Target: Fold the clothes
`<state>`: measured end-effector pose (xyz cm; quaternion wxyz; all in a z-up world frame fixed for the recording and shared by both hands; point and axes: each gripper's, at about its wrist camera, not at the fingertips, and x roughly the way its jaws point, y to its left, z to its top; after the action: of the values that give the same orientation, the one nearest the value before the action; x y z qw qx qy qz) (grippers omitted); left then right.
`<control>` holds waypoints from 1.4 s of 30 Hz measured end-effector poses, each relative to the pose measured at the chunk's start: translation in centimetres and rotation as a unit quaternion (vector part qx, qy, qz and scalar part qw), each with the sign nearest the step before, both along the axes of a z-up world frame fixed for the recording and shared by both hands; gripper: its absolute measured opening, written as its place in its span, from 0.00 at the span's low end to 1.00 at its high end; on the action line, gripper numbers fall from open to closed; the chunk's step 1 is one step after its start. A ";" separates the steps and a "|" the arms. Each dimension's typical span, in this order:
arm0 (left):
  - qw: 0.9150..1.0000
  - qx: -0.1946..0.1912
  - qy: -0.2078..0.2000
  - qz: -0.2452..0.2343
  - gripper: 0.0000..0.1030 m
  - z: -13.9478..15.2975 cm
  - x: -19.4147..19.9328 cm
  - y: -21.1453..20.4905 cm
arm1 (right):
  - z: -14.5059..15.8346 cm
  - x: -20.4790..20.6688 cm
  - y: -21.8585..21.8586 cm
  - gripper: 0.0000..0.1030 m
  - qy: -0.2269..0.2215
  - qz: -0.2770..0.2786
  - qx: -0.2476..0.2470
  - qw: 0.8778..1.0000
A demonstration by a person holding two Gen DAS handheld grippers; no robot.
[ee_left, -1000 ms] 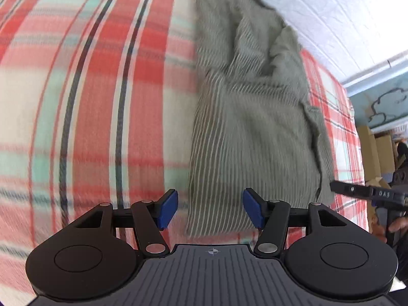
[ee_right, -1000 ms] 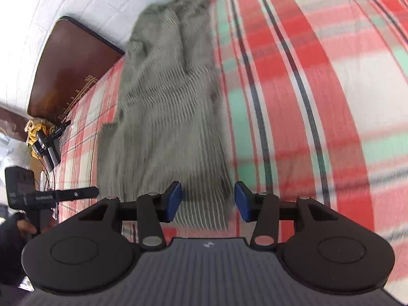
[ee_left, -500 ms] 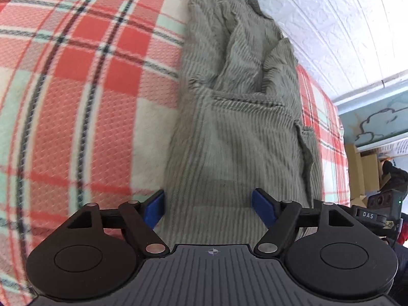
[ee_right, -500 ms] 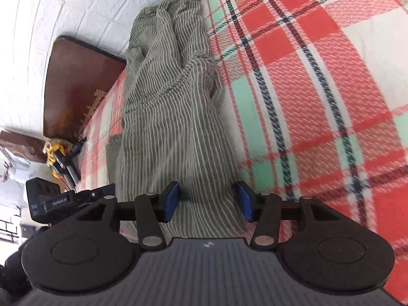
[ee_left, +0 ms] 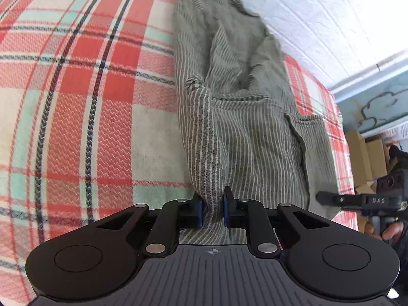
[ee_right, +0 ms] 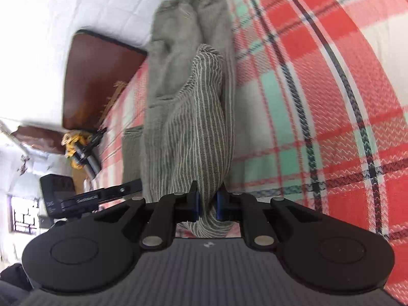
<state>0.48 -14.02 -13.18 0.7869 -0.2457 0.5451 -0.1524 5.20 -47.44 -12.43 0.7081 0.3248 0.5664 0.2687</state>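
A grey-green garment with thin white stripes lies lengthwise on a red, mint and cream plaid blanket, its far end bunched against a white wall. My left gripper is shut on the garment's near edge, a ridge of cloth pinched between the blue pads. In the right wrist view the same garment runs away from me, and my right gripper is shut on its near edge too, the cloth lifted in a fold. The other gripper shows at the right edge of the left wrist view.
The plaid blanket spreads wide beside the garment. A dark wooden headboard and a yellow and black tool sit at the bed's left end. Cardboard boxes stand beyond the bed. A white brick wall backs it.
Both grippers went from open, straddling the garment's near edge, to shut on it. The cloth now rises in a pinched ridge between each pair of pads.
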 end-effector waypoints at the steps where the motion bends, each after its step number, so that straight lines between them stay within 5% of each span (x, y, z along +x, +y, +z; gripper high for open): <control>1: 1.000 0.000 -0.002 -0.005 0.10 0.4 -0.3 0.0 | 0.5 -0.3 -0.1 0.13 -0.001 0.007 0.002 1.000; 7: 0.999 -0.003 0.020 -0.037 0.10 1.0 -4.5 -1.5 | 1.0 -4.0 -0.7 0.13 0.026 0.055 -0.011 0.998; 14: 0.997 -0.015 0.069 -0.026 0.12 -1.3 -8.2 -2.0 | -2.0 -8.5 -2.0 0.14 0.081 0.035 -0.034 0.996; 16: 0.997 -0.015 0.071 -0.017 0.23 -1.6 -8.4 -1.9 | -2.9 -9.5 -2.3 0.23 0.093 0.024 -0.042 0.994; 17: 0.997 -0.014 0.072 -0.013 0.39 -1.7 -8.5 -1.8 | -3.4 -10.0 -2.5 0.30 0.100 0.019 -0.046 0.994; 20: 0.997 -0.009 0.072 -0.002 0.40 -1.8 -8.7 -1.7 | -1.9 -9.1 -2.0 0.40 0.069 0.055 -0.086 0.992; 25: 0.999 0.045 -0.002 -0.023 0.43 2.3 -6.0 -1.8 | 3.0 -7.1 -2.6 0.44 -0.039 0.062 -0.144 0.987; 27: 0.997 0.067 -0.033 -0.032 0.61 4.0 -4.9 -1.9 | 4.6 -6.2 -2.5 0.58 -0.081 0.062 -0.153 0.983; 31: 0.993 0.093 -0.034 -0.062 0.67 2.8 -2.7 -3.2 | 4.0 -4.6 -0.9 0.58 -0.115 0.088 -0.189 0.971; 35: 0.993 0.093 -0.029 -0.062 0.64 1.9 -2.8 -4.1 | 1.2 -3.3 1.0 0.55 -0.100 0.101 -0.221 0.965; 40: 0.993 0.094 -0.023 -0.061 0.46 0.7 -2.9 -5.2 | -0.1 -3.7 1.8 0.51 -0.086 0.090 -0.210 0.970; 41: 0.993 0.100 -0.022 -0.060 0.32 0.5 -2.7 -5.4 | -0.2 -3.6 1.8 0.34 -0.085 0.091 -0.203 0.971; 42: 0.993 0.106 -0.020 -0.056 0.08 0.4 -2.7 -5.2 | -0.2 -3.6 1.9 0.09 -0.083 0.094 -0.197 0.972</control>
<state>-2.20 -19.23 -12.74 0.8096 -0.1268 0.5550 -0.1431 1.63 -45.54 -12.60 0.7744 0.1007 0.5753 0.2432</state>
